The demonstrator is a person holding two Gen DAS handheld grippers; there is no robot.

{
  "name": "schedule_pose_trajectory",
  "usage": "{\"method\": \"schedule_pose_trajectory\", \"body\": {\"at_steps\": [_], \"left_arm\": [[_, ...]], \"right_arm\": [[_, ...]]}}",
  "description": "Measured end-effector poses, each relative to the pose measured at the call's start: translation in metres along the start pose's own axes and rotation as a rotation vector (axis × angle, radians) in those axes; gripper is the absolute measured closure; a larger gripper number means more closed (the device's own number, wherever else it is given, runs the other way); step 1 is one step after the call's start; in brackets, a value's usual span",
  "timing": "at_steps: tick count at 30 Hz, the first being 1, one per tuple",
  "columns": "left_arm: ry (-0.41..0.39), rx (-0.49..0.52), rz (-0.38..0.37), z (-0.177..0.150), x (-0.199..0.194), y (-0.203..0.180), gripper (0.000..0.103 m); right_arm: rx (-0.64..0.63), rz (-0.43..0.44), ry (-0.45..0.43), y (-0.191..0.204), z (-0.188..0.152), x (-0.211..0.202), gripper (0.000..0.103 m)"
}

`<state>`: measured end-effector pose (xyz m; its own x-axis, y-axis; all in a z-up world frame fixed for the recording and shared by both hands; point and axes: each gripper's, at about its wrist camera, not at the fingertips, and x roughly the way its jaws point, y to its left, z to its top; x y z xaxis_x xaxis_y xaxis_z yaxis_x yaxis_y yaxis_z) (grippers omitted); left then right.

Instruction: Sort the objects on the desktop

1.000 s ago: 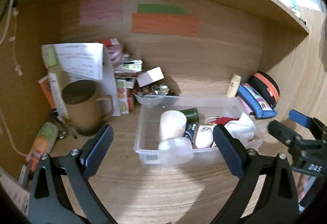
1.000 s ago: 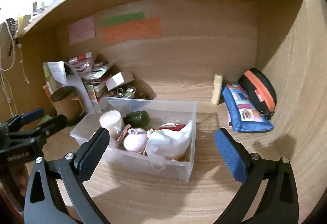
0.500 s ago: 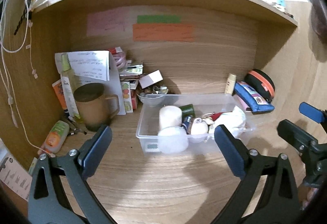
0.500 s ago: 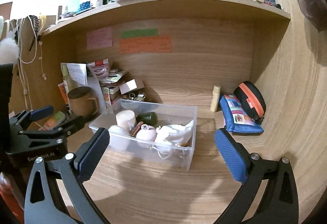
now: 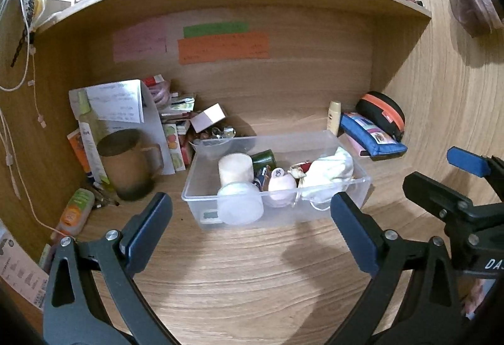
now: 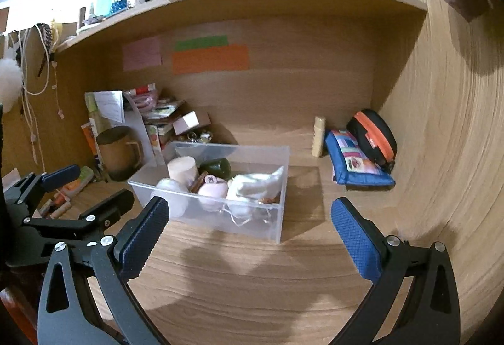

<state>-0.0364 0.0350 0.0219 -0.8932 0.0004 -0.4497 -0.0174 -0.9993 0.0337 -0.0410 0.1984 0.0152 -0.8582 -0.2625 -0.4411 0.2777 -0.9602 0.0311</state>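
Observation:
A clear plastic bin stands on the wooden desk. It holds a cream candle, a dark green jar, a pink round item, a white cloth and a clear lid. My left gripper is open and empty, in front of the bin and apart from it. My right gripper is open and empty, in front of the bin's right corner. Each gripper shows in the other's view: the right one and the left one.
A brown mug stands left, with papers and boxes behind it. A green-orange tube lies at far left. A blue pouch, a black-orange case and a small beige bottle sit at back right. A shelf overhangs.
Both grippers have pulled back and risen away from the bin, so it looks smaller and the upper shelf has come into view. Both stay open and empty.

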Motion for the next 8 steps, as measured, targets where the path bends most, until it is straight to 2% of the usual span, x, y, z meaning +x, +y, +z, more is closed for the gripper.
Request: {"method": "schedule_pose_trajectory", "body": {"at_steps": [8], "left_arm": [[0.013, -0.001, -0.003, 0.002, 0.008, 0.003, 0.001]], "right_arm": [[0.007, 0.000, 0.019, -0.006, -0.003, 0.013, 0.000]]}}
